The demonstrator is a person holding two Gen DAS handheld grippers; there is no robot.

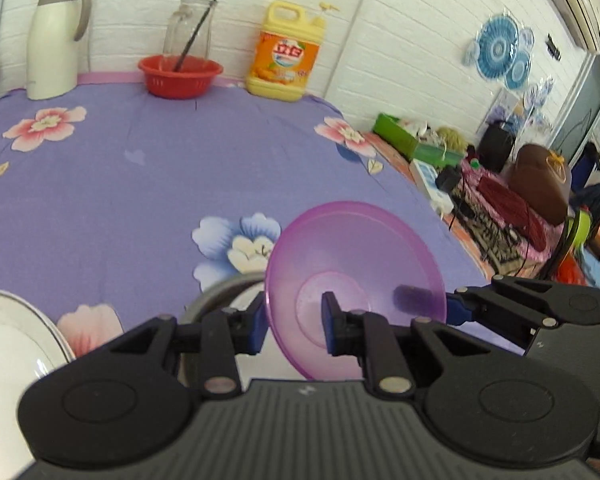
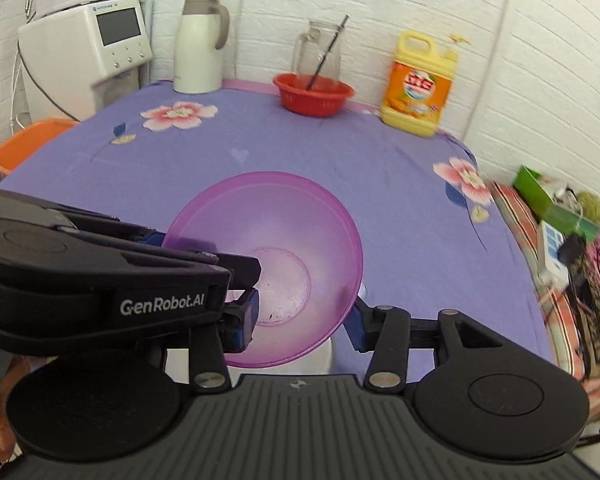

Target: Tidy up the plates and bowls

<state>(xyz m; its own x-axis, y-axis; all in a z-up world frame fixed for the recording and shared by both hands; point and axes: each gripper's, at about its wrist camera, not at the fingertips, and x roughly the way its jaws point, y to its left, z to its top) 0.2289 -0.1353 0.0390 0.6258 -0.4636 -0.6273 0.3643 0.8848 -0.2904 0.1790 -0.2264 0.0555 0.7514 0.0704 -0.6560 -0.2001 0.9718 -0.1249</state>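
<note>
left wrist view: left tool (image 1: 296,322) pinches purple bowl's (image 1: 356,272) rim, bowl tilted above the counter's (image 1: 140,184) near edge; right tool (image 2: 304,322) half-spread, pads straddling the rim unpressed. step: carrying. next: lower onto white dish (image 1: 12,340), likely.

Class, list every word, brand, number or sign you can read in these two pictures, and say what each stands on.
"GenRobot.AI": white lettering on the side of the left gripper, seen from the right wrist.
Yellow detergent jug: red label characters, too blurred to read.
White appliance: small print above its screen, too small to read.
</note>
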